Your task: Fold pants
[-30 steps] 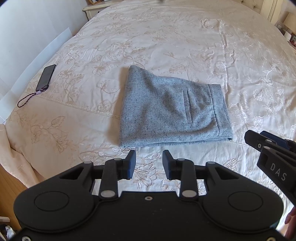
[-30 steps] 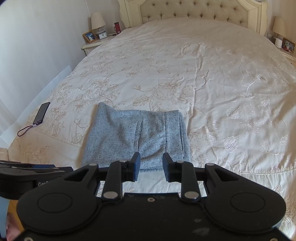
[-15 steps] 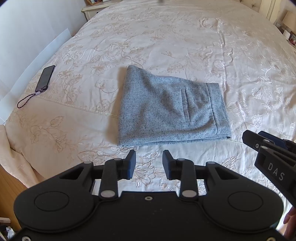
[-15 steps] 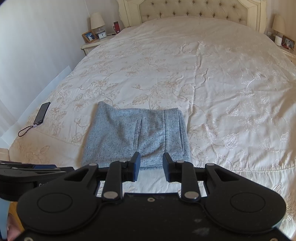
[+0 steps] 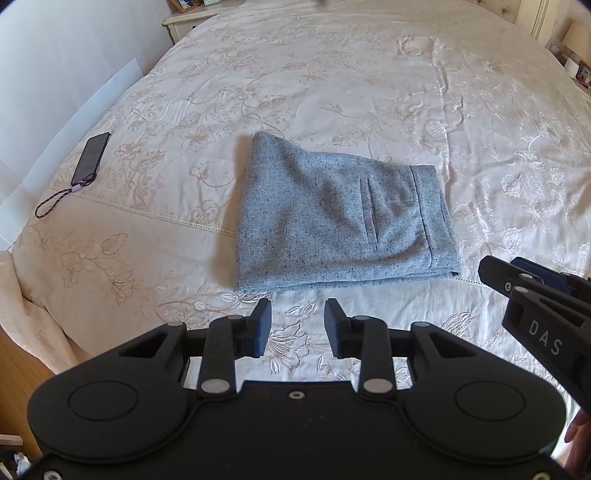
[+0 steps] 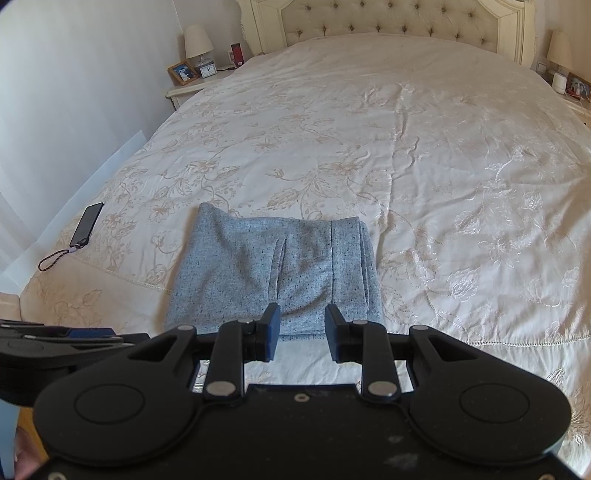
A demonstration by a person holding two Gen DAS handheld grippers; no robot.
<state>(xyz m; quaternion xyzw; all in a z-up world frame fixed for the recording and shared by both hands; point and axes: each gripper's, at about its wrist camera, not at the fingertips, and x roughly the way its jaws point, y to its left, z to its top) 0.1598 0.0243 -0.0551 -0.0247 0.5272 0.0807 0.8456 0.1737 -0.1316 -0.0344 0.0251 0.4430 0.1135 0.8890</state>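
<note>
Cream floral bedspread [image 6: 424,155], tufted headboard [image 6: 399,18], white wall [image 6: 74,92]

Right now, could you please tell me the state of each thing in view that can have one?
pants: folded into a compact rectangle, lying flat on the bed, untouched.
left gripper: jaws open, empty, short of the pants' near edge.
right gripper: jaws open, empty, over the pants' near edge.
phone: lying flat near the bed's left edge, screen dark.
bedspread: spread out, lightly creased.
</note>
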